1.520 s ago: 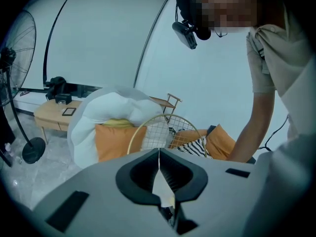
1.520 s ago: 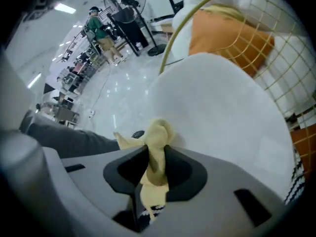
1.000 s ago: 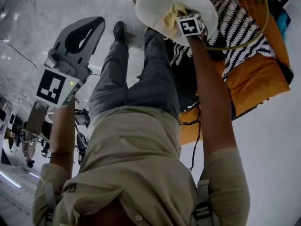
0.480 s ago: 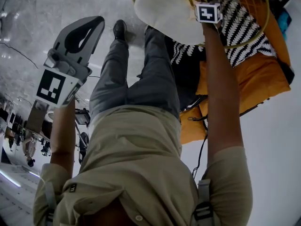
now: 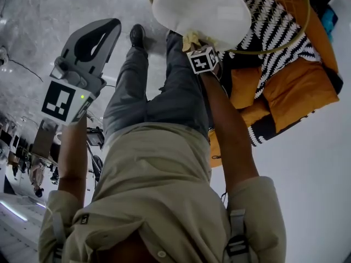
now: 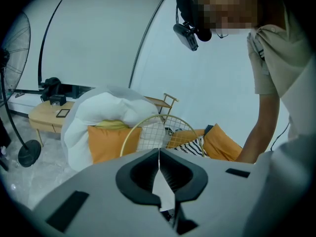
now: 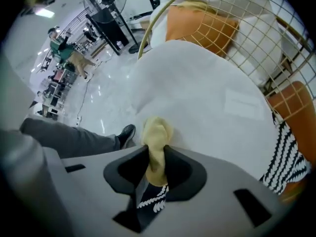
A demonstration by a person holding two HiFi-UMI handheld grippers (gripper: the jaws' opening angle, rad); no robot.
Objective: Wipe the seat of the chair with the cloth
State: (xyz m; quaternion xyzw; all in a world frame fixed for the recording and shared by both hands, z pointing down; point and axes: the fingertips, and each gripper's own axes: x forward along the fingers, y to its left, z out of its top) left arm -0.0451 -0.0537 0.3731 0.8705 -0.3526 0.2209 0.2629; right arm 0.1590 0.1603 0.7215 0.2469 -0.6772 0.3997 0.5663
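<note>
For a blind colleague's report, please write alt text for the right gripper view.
The right gripper is shut on a crumpled yellow cloth at the near edge of a round white chair seat. Behind stand a gold wire backrest and an orange cushion.

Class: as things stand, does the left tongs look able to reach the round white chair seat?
Probably not yet: the left tongs hang shut over the grey floor, apart from the round white chair seat, with the person's grey-trousered legs between.
</note>
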